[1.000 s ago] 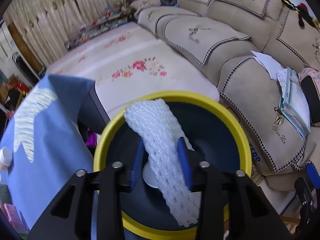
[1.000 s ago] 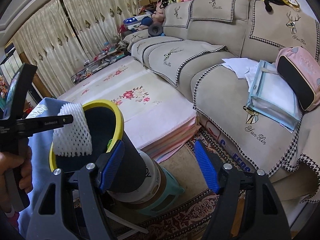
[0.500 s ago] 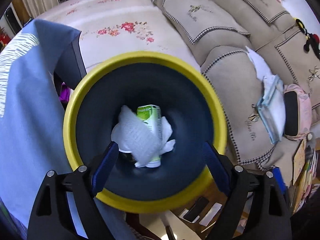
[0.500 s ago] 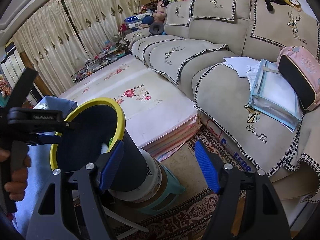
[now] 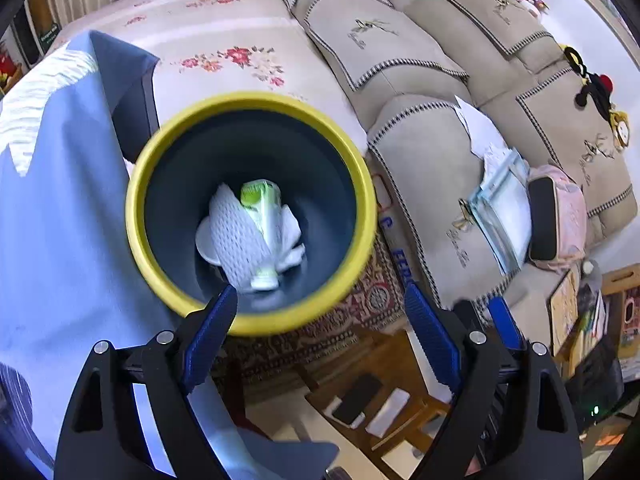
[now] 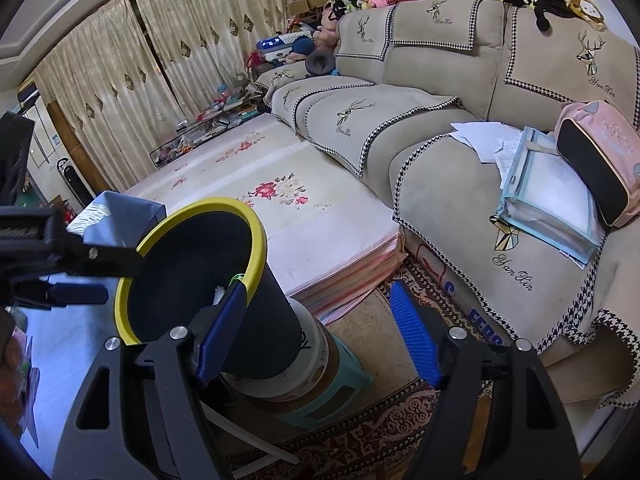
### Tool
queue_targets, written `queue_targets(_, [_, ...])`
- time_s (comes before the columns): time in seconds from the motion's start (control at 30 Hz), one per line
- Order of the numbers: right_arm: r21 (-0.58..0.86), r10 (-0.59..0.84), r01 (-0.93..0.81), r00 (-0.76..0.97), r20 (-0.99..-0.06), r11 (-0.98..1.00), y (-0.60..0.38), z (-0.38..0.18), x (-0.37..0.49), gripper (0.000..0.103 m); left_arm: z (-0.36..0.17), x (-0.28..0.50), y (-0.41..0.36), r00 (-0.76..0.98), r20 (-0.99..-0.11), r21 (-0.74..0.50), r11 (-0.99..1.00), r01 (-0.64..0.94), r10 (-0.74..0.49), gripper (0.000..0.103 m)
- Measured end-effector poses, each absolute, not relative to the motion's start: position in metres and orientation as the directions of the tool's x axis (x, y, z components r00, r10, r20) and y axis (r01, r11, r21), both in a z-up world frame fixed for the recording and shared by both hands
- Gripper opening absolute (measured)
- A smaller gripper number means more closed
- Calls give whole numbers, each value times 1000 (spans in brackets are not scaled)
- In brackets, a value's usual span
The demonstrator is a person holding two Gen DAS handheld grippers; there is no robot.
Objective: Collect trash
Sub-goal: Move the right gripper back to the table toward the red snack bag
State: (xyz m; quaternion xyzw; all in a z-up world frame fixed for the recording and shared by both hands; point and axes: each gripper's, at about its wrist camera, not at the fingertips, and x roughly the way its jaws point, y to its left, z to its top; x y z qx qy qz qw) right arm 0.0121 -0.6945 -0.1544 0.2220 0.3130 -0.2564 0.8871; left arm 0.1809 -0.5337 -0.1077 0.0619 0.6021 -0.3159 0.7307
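Living room with a beige sofa (image 6: 460, 128) across the upper right and a yellow-rimmed bin (image 5: 152, 160) at centre.

A blue cloth (image 5: 60, 208) covers the desk at the left of the frame, a patterned rug (image 6: 380, 436) lies on the floor below, and the bin stands on a white tub on a teal stool (image 6: 340, 392). Deep in the bin's dark bottom lie a white foam net (image 5: 236, 236), a green-and-white carton (image 5: 264, 204) and what may be crumpled paper. The left gripper (image 5: 320, 336) hangs over the bin's rim, jaws wide with nothing between them. The right gripper (image 6: 316, 328) sits beside the bin, jaws wide and empty.
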Motion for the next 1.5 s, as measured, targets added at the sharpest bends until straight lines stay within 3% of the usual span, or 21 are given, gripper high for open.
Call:
queue_targets(0.37, [210,-322,574,684,-655,792,-676,-138,10,72,-55,136,-465,170,-878,-278,766,579,-447,85])
queue_targets(0.57, [167,-329,555,680,-656,815,-653,-125,22,72,-14,129,-372,301,-818,-263,785,561,-490,85])
queue_targets(0.73, [108,-313,493,691,-652,864,-613,-108,45,73,25,125,-251,489,-724,-245,843,479,-487,85])
queue_targets(0.9, [67,-238,363,728,-643,929,-551,-93,80,74,56,125,-117,740,-590,-165,945,282,-324,92])
queue_targets(1.07, [93,-18,101,768,-640,991,-463,-80,124,74,54,141,-3,855,-505,-149,988,44,-115,96])
queue_targets(1.27, [96,207,-191,735,-646,977,-345,-75,161,75,13,175,70,873,-488,-177,980,-91,-7,98])
queue_targets(1.5, [91,271,-301,637,-721,949,-270,-99,202,75,-50,214,78,872,-458,-17,979,-204,174,98])
